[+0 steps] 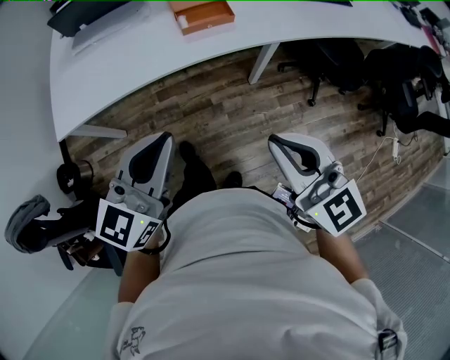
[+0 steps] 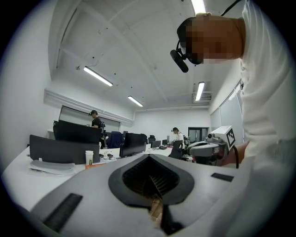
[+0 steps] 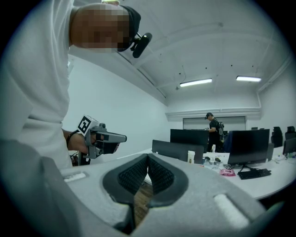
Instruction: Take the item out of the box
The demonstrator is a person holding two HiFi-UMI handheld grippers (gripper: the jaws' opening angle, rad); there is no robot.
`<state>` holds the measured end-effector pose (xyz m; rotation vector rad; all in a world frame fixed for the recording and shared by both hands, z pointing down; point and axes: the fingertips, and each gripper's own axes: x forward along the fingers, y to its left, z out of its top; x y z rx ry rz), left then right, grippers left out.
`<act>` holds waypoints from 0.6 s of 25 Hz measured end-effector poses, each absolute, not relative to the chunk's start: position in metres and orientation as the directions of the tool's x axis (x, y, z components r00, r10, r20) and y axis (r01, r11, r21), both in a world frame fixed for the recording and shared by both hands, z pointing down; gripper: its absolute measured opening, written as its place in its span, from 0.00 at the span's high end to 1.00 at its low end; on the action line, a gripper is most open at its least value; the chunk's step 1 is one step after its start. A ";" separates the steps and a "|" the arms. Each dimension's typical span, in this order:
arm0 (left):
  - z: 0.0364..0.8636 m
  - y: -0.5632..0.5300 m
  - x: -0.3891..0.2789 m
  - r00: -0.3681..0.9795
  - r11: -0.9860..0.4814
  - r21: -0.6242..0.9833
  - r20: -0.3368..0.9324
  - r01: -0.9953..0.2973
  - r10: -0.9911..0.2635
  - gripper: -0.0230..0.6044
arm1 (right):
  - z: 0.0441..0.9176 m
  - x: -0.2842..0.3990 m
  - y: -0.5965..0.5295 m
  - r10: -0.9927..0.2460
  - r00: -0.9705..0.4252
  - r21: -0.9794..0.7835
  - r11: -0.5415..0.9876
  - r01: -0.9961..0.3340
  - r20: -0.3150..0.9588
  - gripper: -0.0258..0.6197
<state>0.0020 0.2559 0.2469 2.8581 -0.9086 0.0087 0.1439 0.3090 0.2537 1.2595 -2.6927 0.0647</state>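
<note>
1. Box point(image 1: 204, 14), orange and shallow, lies open on the white worktop point(image 1: 140, 63) at the far edge of the head view, well apart from both tools. Something pale shows at its left end, too small to name. The left tool point(image 1: 162, 137) and the right tool point(image 1: 275, 143) are held side by side just in front of the person's white shirt point(image 1: 246, 281), above the wooden floor point(image 1: 211, 105), both pointing toward the worktop. Dark office chairs point(image 1: 330, 63) stand at the upper right.
2. In the left gripper view, the left tool point(image 2: 149, 156) is clenched: its tips meet and nothing sits between the jaws. The right tool point(image 2: 212, 147) shows at the right. Beyond, the worktop carries a cup point(image 2: 89, 157) and dark monitors point(image 2: 133, 143).
3. In the right gripper view, the right tool point(image 3: 148, 155) is likewise clenched and empty, with its ribbed pads touching at the tip. The left tool point(image 3: 99, 138) shows at the left. A keyboard point(image 3: 252, 174) lies on the worktop.
</note>
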 end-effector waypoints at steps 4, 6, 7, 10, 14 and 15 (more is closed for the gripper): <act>0.244 0.215 -0.017 0.821 -0.811 0.139 0.035 -0.569 -0.570 0.97 | 0.251 0.122 0.266 -0.753 -0.634 0.037 0.649 -0.760 0.176 0.95; 0.244 0.193 -0.031 0.819 -0.808 0.145 0.036 -0.571 -0.573 0.97 | 0.248 0.108 0.243 -0.751 -0.636 0.039 0.651 -0.758 0.178 0.95; 0.243 0.181 -0.038 0.818 -0.806 0.149 0.035 -0.572 -0.574 0.97 | 0.246 0.101 0.232 -0.751 -0.636 0.039 0.651 -0.758 0.178 0.95; 0.238 0.151 -0.061 0.819 -0.807 0.156 0.024 -0.570 -0.573 0.97 | 0.241 0.077 0.201 -0.746 -0.640 0.046 0.657 -0.753 0.186 0.95; 0.231 0.118 -0.093 0.822 -0.812 0.153 0.011 -0.564 -0.569 0.97 | 0.233 0.043 0.163 -0.742 -0.644 0.063 0.663 -0.746 0.185 0.95; 0.230 0.109 -0.102 0.822 -0.812 0.153 0.006 -0.563 -0.569 0.97 | 0.231 0.033 0.153 -0.741 -0.647 0.068 0.665 -0.744 0.182 0.95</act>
